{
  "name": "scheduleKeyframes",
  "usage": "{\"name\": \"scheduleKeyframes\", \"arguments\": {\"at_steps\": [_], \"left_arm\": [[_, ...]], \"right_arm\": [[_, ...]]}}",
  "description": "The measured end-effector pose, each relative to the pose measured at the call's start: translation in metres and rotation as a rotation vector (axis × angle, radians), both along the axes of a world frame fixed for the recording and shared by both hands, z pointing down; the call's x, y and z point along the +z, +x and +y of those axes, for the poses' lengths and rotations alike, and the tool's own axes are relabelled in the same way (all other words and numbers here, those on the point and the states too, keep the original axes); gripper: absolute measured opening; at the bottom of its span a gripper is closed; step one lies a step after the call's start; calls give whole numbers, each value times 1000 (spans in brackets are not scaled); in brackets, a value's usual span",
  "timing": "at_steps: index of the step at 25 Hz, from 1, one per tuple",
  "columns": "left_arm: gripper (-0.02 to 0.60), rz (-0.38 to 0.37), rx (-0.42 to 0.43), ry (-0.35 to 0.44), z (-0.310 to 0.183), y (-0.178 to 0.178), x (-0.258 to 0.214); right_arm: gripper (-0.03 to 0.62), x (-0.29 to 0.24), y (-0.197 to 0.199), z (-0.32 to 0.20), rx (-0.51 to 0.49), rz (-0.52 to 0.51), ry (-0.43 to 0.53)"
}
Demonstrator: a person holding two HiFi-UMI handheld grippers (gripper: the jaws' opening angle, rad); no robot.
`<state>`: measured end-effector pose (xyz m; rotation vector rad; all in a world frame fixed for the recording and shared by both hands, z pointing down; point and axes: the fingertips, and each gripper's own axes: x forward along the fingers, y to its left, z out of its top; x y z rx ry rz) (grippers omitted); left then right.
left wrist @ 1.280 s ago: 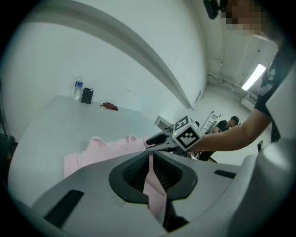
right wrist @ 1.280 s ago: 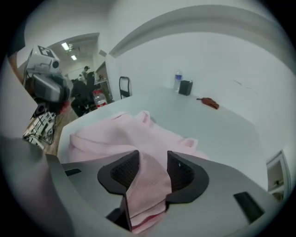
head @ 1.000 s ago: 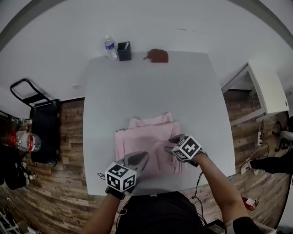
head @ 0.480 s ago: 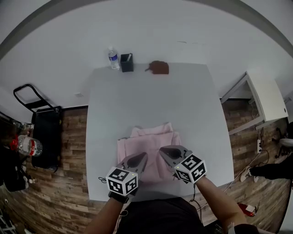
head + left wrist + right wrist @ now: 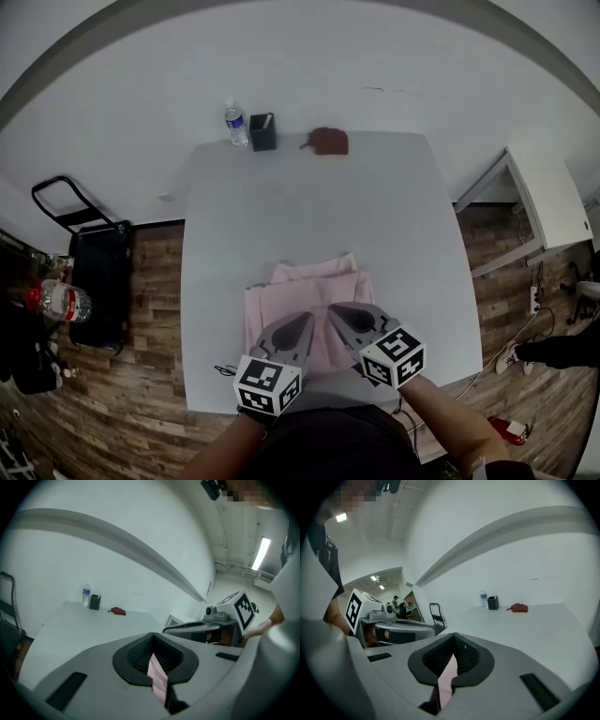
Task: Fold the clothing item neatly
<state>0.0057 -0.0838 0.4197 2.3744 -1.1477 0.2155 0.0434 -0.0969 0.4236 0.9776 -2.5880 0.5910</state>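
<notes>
1. The pink garment (image 5: 305,286) is lying partly folded on the near half of the white table (image 5: 281,206), right in front of the person.
2. The left gripper (image 5: 300,323) is clamping a fold of the pink cloth in its closed jaws (a thin strip is poking out between the pads).
3. The right gripper (image 5: 339,311), just beside it, is pinching the same cloth, and its jaws have just been closing on it.
4. A water bottle (image 5: 237,124), a black cup (image 5: 262,132) and a brown object (image 5: 328,142) are sitting along the far edge, well apart from the garment.

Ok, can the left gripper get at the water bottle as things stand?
Probably not: the left gripper is shut on the pink garment at the near edge; the water bottle stands far across the table.
</notes>
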Motion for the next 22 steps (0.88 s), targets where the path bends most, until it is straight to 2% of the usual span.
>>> {"name": "scheduleKeyframes", "arguments": {"at_steps": [7, 22], "left_arm": [[5, -30, -34, 7, -4, -13, -5], [3, -71, -21, 24, -6, -9, -19]], "right_arm": [[14, -5, -8, 2, -2, -25, -6], [14, -23, -19, 1, -13, -44, 25]]}}
